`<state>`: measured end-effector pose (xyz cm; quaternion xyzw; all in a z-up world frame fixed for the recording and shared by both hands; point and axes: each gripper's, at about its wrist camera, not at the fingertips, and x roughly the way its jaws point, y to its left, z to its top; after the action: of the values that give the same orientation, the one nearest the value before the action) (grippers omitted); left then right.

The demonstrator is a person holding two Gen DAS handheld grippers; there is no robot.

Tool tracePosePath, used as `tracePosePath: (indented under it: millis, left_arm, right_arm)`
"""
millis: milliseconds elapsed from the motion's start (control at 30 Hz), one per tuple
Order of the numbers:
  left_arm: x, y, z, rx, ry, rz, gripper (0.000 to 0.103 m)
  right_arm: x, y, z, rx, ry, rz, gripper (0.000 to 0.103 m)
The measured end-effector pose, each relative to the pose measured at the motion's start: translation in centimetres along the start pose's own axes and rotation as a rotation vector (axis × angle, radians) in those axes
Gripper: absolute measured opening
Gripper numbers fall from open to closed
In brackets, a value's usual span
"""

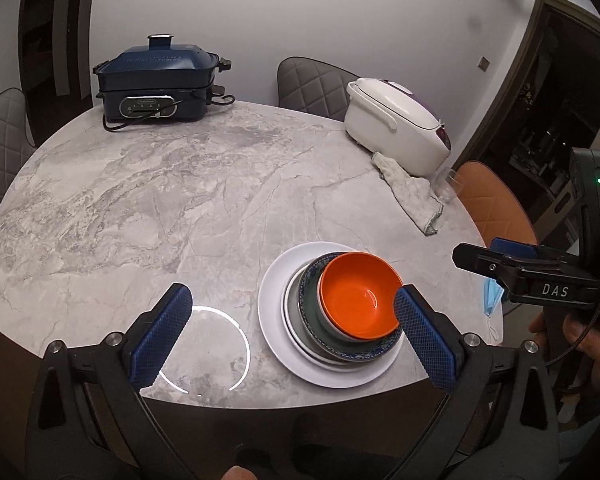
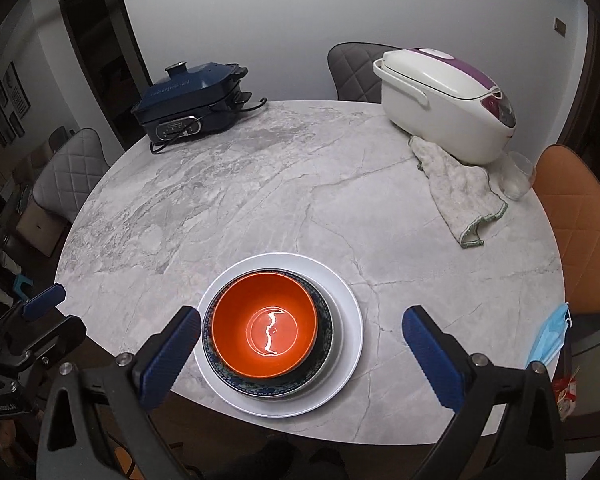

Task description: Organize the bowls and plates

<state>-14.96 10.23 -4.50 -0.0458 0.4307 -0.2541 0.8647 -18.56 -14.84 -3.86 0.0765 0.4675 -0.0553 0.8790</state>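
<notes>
An orange bowl (image 1: 359, 296) (image 2: 264, 320) sits on top of a stack: a dark blue patterned bowl (image 1: 311, 280) (image 2: 323, 324), a grey plate (image 1: 290, 308) and a large white plate (image 1: 272, 300) (image 2: 347, 320), near the front edge of the round marble table (image 1: 180, 200) (image 2: 260, 200). My left gripper (image 1: 296, 336) is open and empty, above the table edge just left of the stack. My right gripper (image 2: 301, 344) is open and empty, hovering above the stack; it also shows in the left wrist view (image 1: 495, 258), to the right of the stack.
A dark blue electric cooker (image 1: 156, 80) (image 2: 192, 100) stands at the back left, a white rice cooker (image 1: 395, 124) (image 2: 443, 100) at the back right with a cloth (image 1: 411, 192) (image 2: 459, 192) and a glass (image 2: 515, 176) beside it. A blue face mask (image 2: 547, 340) lies at the right edge. Chairs surround the table.
</notes>
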Motion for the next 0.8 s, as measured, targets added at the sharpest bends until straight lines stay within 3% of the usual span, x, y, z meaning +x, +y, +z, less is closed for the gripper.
tracePosePath:
  millis: [133,233,333,467,533,567,667,800]
  left_arm:
    - [-0.6,-1.1,-0.2,-0.025,0.018,0.163,0.102]
    - [-2.1,-2.0,-0.3,-0.084,-0.052,0.319,0.102]
    - [-4.2,-3.4,-0.6,-0.110,-0.144,0.400,0.102]
    - [-5.7,-6.3,-1.4,-0.110,-0.192,0.573,0.102]
    - [-5.8,-8.2,-2.3,-0.097,-0.178,0.675,0.103]
    - [-5.6,-9.0,-2.7,-0.084,-0.158,0.693,0.102]
    - [-4.1,-10.4,-3.5,-0.090,-0.020,0.526,0.103]
    - [-2.1,-12.3,-3.9,-0.046,0.076,0.486,0.102]
  right_arm:
    - [-0.4,0.1,-0.2,-0.031,-0.003,0.028,0.103]
    - [-0.7,-0.4,-0.3,-0.065,-0.005,0.061,0.103]
    - [-1.4,-0.8,-0.3,-0.107,-0.021,0.086,0.103]
    - [-1.9,-1.7,-0.5,-0.139,-0.029,0.119,0.103]
    - [-2.0,-2.2,-0.5,-0.146,-0.027,0.131,0.103]
    - [-2.0,-2.4,-0.5,-0.149,-0.028,0.140,0.103]
    - [-2.2,-2.7,-0.6,-0.159,-0.032,0.141,0.103]
    - [-2.3,-3.2,-0.7,-0.156,-0.027,0.131,0.103]
